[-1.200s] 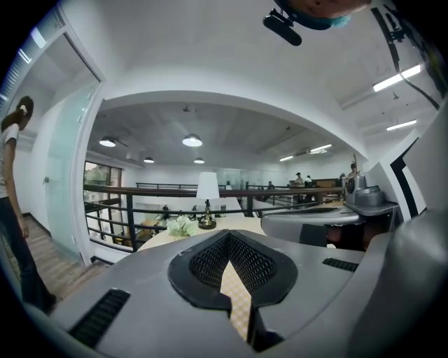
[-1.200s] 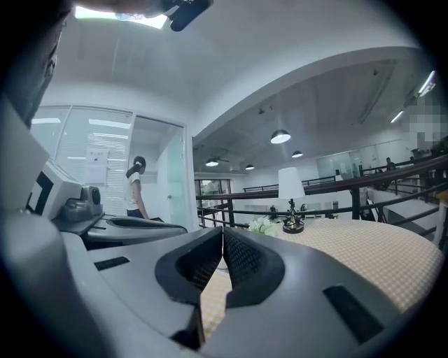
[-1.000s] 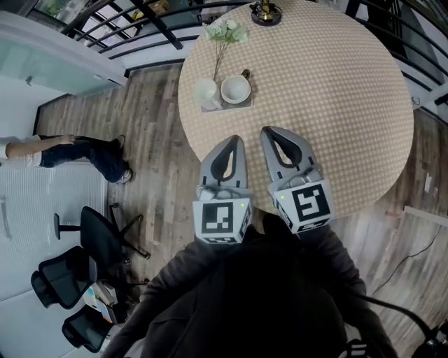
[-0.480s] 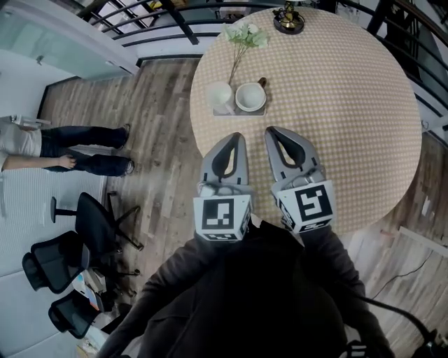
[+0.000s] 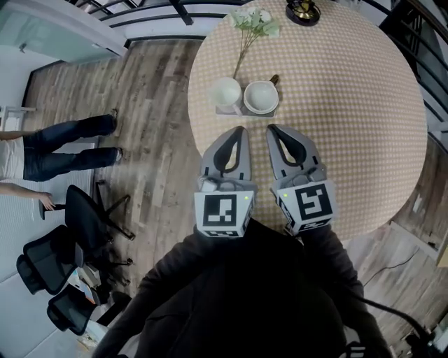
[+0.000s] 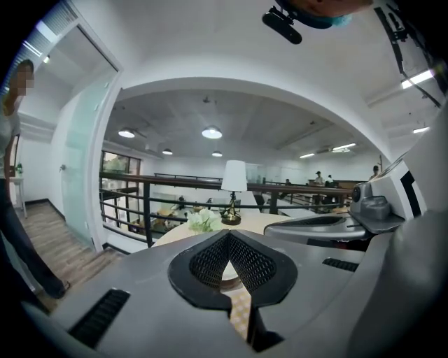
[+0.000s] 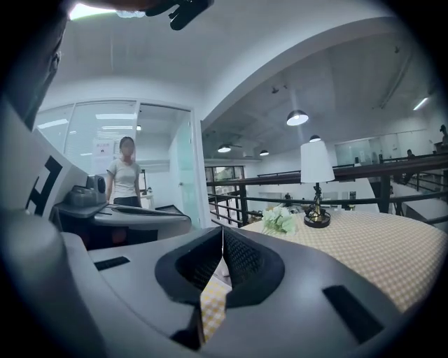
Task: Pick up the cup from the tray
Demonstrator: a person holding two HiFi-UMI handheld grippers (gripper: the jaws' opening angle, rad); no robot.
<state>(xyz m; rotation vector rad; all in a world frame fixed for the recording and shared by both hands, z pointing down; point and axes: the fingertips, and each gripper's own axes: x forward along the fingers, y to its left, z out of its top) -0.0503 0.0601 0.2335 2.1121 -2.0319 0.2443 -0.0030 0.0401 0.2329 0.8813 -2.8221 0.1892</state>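
Note:
On a round table with a checked cloth (image 5: 350, 105), a small grey tray (image 5: 241, 112) carries a white cup (image 5: 260, 96) with a brown handle and, to its left, a white vase (image 5: 225, 93) holding a flower stem. My left gripper (image 5: 240, 131) and right gripper (image 5: 271, 129) hover side by side just short of the tray. Both are shut and hold nothing. The left gripper view shows its jaws (image 6: 229, 235) closed, with the flowers (image 6: 204, 220) beyond. In the right gripper view the jaws (image 7: 222, 231) are closed too.
A table lamp (image 5: 303, 10) stands at the table's far edge, beyond the white flowers (image 5: 255, 19). A person (image 5: 56, 140) stands on the wooden floor to the left, near black office chairs (image 5: 84, 224). A black railing (image 6: 140, 203) runs behind the table.
The table and tray have come closer to both grippers in the head view. The person on the left has shifted. Both grippers stay shut.

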